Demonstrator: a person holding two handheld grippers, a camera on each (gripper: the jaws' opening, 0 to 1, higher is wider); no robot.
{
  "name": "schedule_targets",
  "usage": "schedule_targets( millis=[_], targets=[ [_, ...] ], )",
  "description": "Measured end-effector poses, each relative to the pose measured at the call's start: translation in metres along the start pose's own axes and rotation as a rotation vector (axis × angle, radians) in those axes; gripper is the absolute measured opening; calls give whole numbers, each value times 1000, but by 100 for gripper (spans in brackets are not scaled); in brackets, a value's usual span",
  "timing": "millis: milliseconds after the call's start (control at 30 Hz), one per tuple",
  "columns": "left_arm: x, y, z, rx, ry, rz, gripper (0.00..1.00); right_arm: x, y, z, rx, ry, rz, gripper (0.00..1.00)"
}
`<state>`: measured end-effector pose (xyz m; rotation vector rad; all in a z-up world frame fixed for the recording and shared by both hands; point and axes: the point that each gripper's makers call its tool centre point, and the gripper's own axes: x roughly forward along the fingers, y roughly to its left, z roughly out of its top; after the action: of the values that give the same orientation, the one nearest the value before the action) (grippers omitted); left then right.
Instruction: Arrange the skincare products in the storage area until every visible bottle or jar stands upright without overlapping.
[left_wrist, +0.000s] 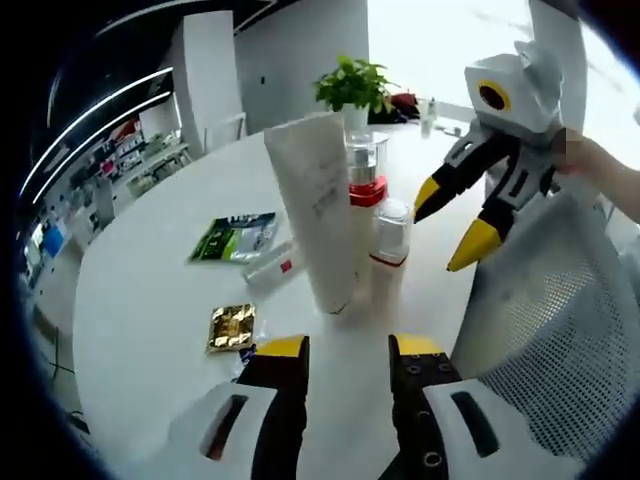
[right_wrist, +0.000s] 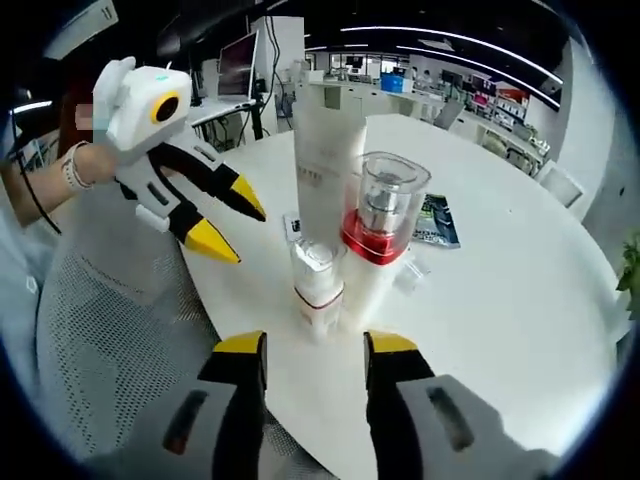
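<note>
Three skincare products stand upright in a tight group on the white round table (left_wrist: 150, 300): a tall white tube (left_wrist: 315, 210) (right_wrist: 325, 140), a bottle with a clear cap and red band (left_wrist: 366, 178) (right_wrist: 385, 215), and a small white bottle with a thin red band (left_wrist: 390, 250) (right_wrist: 318, 280). A small white tube (left_wrist: 270, 266) lies flat behind them. My left gripper (left_wrist: 345, 350) (right_wrist: 235, 225) is open, a short way in front of the group. My right gripper (right_wrist: 315, 350) (left_wrist: 448, 225) is open too, close to the small bottle, touching nothing.
A green sachet (left_wrist: 235, 237) (right_wrist: 435, 220) and a gold sachet (left_wrist: 232, 327) lie flat on the table. A potted plant (left_wrist: 352, 85) stands at the far edge. A white mesh chair back (left_wrist: 560, 320) (right_wrist: 110, 330) sits against the table's near edge.
</note>
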<state>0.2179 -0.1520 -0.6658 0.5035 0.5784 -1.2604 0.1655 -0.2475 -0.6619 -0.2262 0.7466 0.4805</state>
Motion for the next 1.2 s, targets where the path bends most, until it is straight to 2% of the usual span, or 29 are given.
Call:
schedule_targets(
  millis=[333,500,833,900,1000,1200],
  targets=[
    [-30,13,8,-4,-22,56,50,-22,-5,21,-31,-23,-56,61],
    [-45,19,16,3,-39,89,61,-35,-10,38,-36,-62,-85,70],
    [-60,18,25,16,-43,86,91,-45,-12,55,-54,-98,-114,88],
    [-62,18,26,30,-36,86,92,-46,-14,56,-46,-106,-127,94],
    [-64,20,26,40,-32,94,97,-48,-13,58,-51,-107,-120,95],
    [-69,20,31,31,-54,89,97,-49,-13,60,-57,-112,-128,99]
  ],
)
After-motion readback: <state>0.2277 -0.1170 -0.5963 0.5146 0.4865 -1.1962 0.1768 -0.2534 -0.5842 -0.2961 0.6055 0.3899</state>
